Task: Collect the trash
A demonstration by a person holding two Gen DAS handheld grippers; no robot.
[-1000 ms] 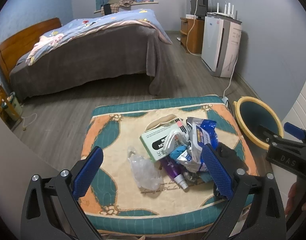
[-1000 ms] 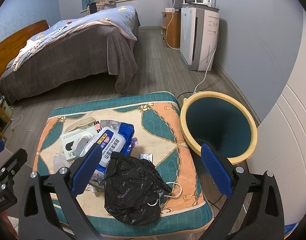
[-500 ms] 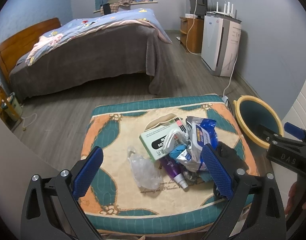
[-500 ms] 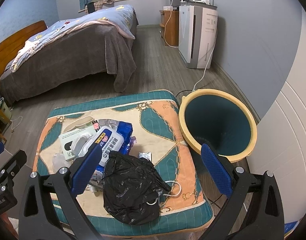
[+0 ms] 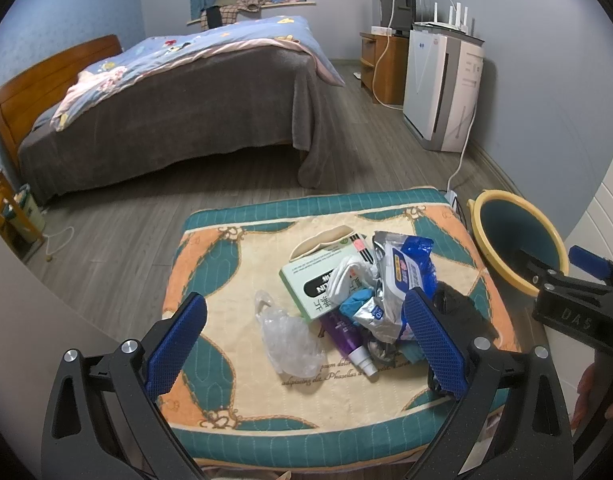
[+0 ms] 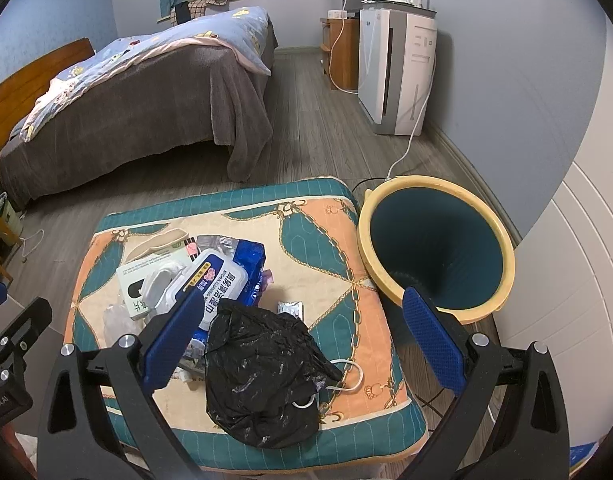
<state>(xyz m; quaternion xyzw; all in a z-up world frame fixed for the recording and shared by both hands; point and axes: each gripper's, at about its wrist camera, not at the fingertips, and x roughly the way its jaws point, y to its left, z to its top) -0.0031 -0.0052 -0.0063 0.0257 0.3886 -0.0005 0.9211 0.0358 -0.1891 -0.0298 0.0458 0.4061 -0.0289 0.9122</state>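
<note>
Left tongs (image 5: pixel 306 340) and right tongs (image 6: pixel 302 336): spread wide, gripping nothing, held above near edge of cushioned surface (image 6: pixel 326 236). Trash piled on surface: black bag (image 6: pixel 262 368) nearest, wipes pack (image 6: pixel 222 284), green box (image 5: pixel 310 280), clear bag (image 5: pixel 290 340), purple tube (image 5: pixel 346 340). Yellow-rimmed bin (image 6: pixel 434 240) touching surface's right edge.

In the right wrist view, the cushion (image 6: pixel 330 240) and yellow-rimmed bin (image 6: pixel 438 196) have slid slightly toward 12 o'clock over the last second, and the black plastic bag (image 6: pixel 262 372) with them. The left wrist view shows no shift.
</note>
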